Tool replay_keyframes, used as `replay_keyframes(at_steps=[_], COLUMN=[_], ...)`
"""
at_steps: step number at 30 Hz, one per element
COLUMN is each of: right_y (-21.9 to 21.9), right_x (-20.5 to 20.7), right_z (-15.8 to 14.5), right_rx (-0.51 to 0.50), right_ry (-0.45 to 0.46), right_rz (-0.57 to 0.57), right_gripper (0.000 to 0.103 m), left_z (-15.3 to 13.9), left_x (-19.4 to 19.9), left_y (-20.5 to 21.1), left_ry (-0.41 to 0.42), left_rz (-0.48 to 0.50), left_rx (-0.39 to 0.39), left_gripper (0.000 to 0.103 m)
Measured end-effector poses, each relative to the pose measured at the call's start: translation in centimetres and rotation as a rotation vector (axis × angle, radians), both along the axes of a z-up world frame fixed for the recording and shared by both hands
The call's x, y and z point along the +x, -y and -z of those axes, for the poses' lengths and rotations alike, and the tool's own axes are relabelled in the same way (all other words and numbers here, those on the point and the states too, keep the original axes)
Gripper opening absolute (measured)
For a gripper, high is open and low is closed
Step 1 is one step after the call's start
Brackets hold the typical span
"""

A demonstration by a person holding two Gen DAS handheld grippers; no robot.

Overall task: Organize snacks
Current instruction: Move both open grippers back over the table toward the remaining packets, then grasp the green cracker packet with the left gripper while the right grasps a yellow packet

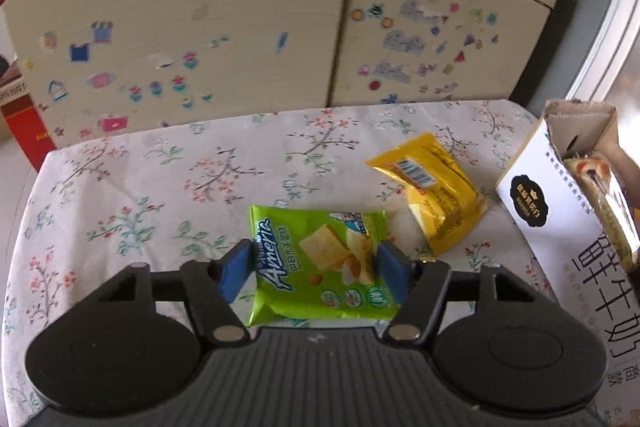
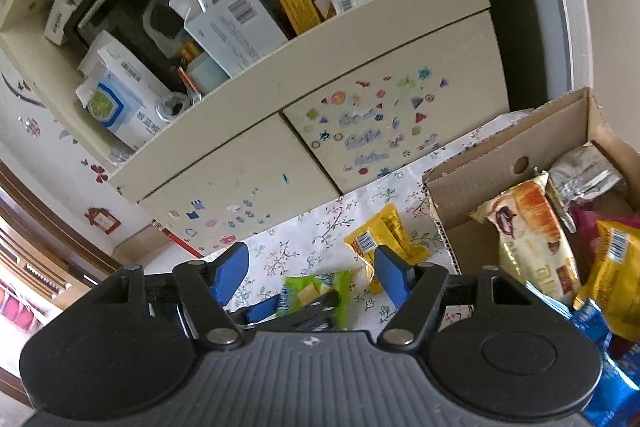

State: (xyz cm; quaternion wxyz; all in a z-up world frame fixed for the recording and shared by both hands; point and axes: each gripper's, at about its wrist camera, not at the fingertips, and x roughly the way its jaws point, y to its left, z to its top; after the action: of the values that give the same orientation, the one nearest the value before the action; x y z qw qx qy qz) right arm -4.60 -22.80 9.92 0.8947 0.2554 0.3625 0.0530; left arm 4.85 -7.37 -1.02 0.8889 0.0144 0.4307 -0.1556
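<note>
Blue fingers (image 1: 236,273) of the left gripper (image 1: 316,267) bracket the green chip bag (image 1: 320,263), pads at its 2 side edges, mid-counter. Right gripper (image 2: 310,277) hovers with fingers apart, empty. Beyond, 1 yellow packet (image 1: 432,195) remains near the counter's right edge; the cardboard box (image 2: 480,171) already holds several snacks.

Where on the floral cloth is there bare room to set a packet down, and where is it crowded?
Free: the cloth left of the green packet, up to the stickered cabinet. Crowded: the right side, where the yellow packet lies beside the nearly full cardboard box.
</note>
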Motion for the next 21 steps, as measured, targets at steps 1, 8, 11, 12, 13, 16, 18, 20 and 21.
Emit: replay_keyframes(at_steps=[1, 8, 11, 12, 13, 16, 18, 20, 21], right_y=[-0.3, -2.9, -3.9, -4.1, -4.2, -4.8, -5.3, -5.6, -5.8], right_x=[0.3, 1.9, 2.8, 3.2, 3.5, 4.8, 5.7, 6.4, 6.6], right_z=[0.3, 2.4, 3.2, 3.5, 3.8, 4.9, 5.6, 6.2, 6.5], right_rx=[-0.012, -0.115, -0.158, -0.173, -0.187, -0.235, -0.273, -0.314, -0.333], right_ry=[-0.002, -0.013, 0.000, 0.001, -0.002, -0.017, -0.026, -0.033, -0.034], right_rz=[-0.009, -0.096, -0.126, -0.134, -0.137, -0.140, -0.143, -0.140, -0.140], right_gripper=[0.075, 0.075, 0.075, 0.075, 0.075, 0.075, 0.075, 0.075, 0.075], left_z=[0.0, -0.4, -0.6, -0.6, -0.7, -0.7, -0.6, -0.6, -0.6], left_x=[0.0, -0.5, -0.9, -1.0, -1.1, -1.4, -1.6, -1.8, -1.8], left_y=[-0.5, -3.8, -5.0, -5.5, -6.0, -7.3, -7.8, -7.8, -7.7], left_ry=[-0.005, -0.028, -0.028, -0.031, -0.034, -0.045, -0.051, -0.048, -0.047], left_rz=[-0.009, -0.049, -0.054, -0.057, -0.061, -0.066, -0.063, -0.054, -0.050], left_rx=[-0.009, -0.005, 0.014, 0.016, 0.016, 0.002, -0.008, -0.001, 0.002], left_gripper=[0.063, 0.063, 0.063, 0.063, 0.063, 0.063, 0.064, 0.066, 0.067])
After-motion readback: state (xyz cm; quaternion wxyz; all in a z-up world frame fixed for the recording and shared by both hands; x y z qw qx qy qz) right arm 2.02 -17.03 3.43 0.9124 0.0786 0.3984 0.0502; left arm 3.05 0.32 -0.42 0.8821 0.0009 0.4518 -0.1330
